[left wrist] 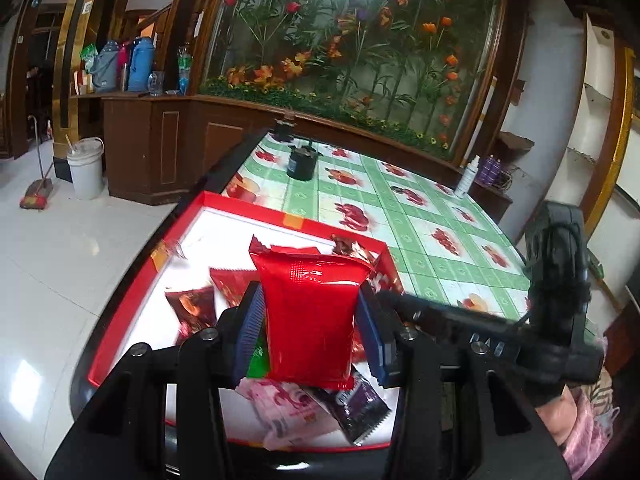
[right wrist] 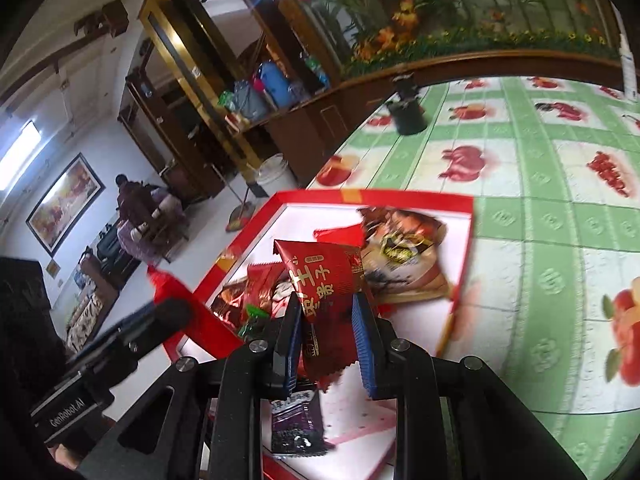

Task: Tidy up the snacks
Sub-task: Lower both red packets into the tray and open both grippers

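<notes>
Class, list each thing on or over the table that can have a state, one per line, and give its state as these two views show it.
left hand-held gripper: shut on the plain red packet
plain red packet: held upright above the tray
right hand-held gripper: shut on the red lettered packet
red lettered packet: held, lifted over the tray
red-rimmed tray: lidless, holding loose snacks
purple packet: lying flat in the tray

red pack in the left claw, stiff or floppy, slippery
The red pack looks puffy and probably light, standing upright between the left claw's pads without sagging. Its glossy film looks slippery, so it may slide if the squeeze loosens.
</notes>
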